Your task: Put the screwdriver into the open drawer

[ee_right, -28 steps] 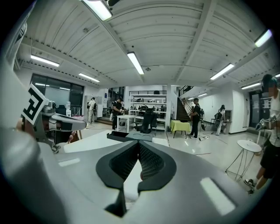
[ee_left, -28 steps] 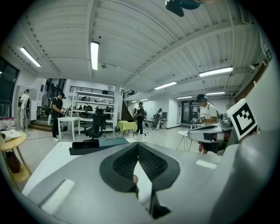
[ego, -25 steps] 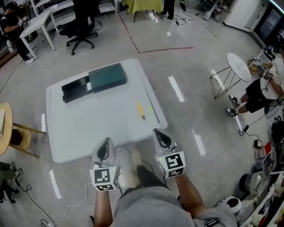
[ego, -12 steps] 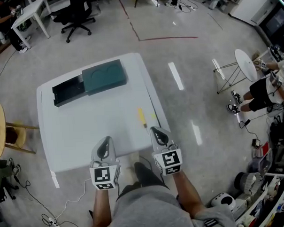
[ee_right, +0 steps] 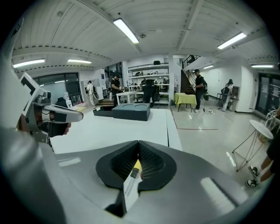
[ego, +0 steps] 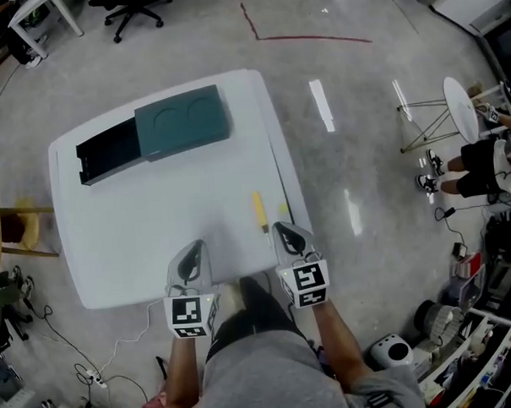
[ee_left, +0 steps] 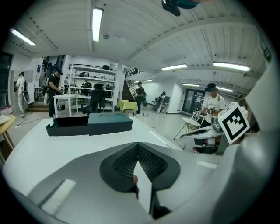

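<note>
You've brought both grippers forward to the worktop (ego: 155, 220) edge. Your left gripper (ego: 191, 254) and right gripper (ego: 289, 235) have fingers closed, empty. Just ahead of the right fingers lies the screwdriver (ego: 259, 212); the open drawer (ego: 108, 151) sits far beyond, concrete floor (ego: 354, 135) around.

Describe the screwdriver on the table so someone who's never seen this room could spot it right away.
Find the big white table in the middle of the floor. Toward its right edge lies the screwdriver, alone, far from the dark green box. It is the only slim yellow-handled thing there.
</note>
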A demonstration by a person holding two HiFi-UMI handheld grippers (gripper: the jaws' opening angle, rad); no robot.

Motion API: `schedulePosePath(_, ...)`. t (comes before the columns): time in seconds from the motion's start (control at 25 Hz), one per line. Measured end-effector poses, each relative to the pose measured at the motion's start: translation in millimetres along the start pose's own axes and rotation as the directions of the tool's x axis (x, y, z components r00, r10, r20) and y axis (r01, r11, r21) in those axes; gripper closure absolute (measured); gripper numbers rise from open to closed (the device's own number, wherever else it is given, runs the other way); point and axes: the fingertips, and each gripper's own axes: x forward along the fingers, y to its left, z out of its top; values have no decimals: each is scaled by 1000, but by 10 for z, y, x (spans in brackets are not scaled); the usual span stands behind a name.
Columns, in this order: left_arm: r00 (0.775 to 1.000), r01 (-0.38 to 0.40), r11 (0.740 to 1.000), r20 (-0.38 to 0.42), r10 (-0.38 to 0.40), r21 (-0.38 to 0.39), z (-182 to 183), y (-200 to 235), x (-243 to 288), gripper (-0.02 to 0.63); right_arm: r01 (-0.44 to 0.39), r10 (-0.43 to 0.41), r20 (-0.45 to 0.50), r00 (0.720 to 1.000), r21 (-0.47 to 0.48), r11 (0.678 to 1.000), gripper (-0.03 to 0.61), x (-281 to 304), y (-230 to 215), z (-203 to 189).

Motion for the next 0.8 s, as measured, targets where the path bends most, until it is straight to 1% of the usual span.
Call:
schedulePosePath(0.12, 1000, -2, 1000, -22, 1, -7, -82, 42, 147, 603, -24, 24, -39, 999, 3, 1000, 575, 194, -30, -82)
schedulePosePath(0.24, 999, -3, 1000, -51, 2, -14, -156, 48, 188, 601, -43, 46, -103, 994, 23, 999, 574, 294, -21, -207)
schedulePosePath(0.4, 998, -5, 1000, -67, 4, -17, -199, 114, 281, 601, -37, 41, -160, 986, 28, 999, 572, 462, -23, -324)
schedulePosePath(0.48, 997, -4, 1000, -71, 3, -18, -195, 134, 323, 601, -38, 43, -184, 982, 31, 999, 532, 530, -26, -370)
schedulePosePath(0.6, 997, -5, 1000, -80, 3, -19, -181, 125, 377, 601, -44, 53, -221, 974, 43, 998, 503, 599, -55, -424)
schedulePosePath(0.72, 996, -9, 1000, -88, 8, -19, -183, 126, 426, 603, -69, 85, -273, 958, 69, 995, 428, 676, -45, -498)
schedulePosePath(0.8, 995, -15, 1000, -95, 13, -23, -199, 132, 447, 603, -80, 100, -299, 949, 79, 994, 416, 721, -34, -549)
